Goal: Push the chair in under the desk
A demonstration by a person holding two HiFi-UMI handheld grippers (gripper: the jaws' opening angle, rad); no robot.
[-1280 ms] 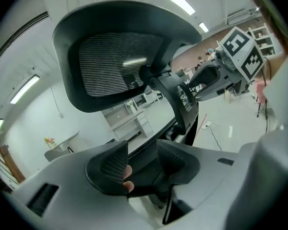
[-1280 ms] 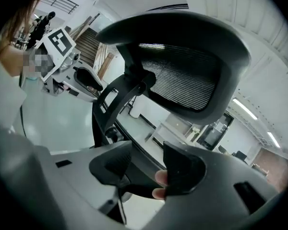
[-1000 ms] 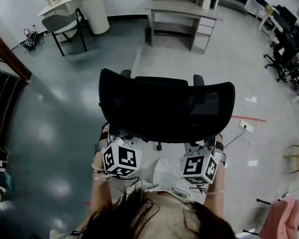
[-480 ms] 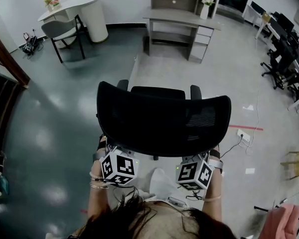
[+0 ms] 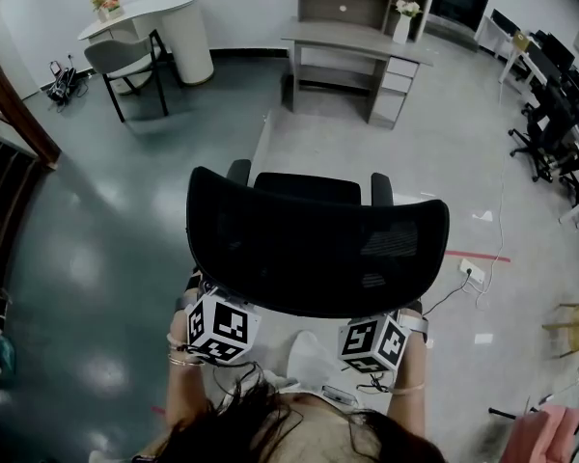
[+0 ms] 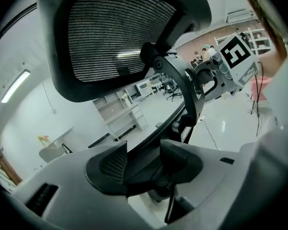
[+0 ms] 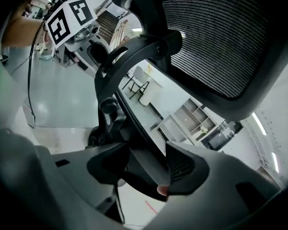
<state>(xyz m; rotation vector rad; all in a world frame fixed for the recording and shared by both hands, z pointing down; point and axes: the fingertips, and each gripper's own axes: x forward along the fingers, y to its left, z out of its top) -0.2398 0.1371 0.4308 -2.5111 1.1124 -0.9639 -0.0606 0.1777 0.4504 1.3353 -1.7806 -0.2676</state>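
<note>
The chair (image 5: 314,249) stands on open floor, well apart from the bench (image 5: 352,35) and on the person's side of it, with its seat toward the bench. I judge the push barely begun (nearly the whole crossing to the bench is left). The right gripper (image 7: 146,169) has its jaws clenched on the chair's dark frame, behind the mesh back. The left gripper (image 6: 141,164) has just been opening its jaws. That frame runs between them, seemingly ungripped. Left to do: secure that hold, roll the chair to the bench, then slide the seat beneath.
</note>
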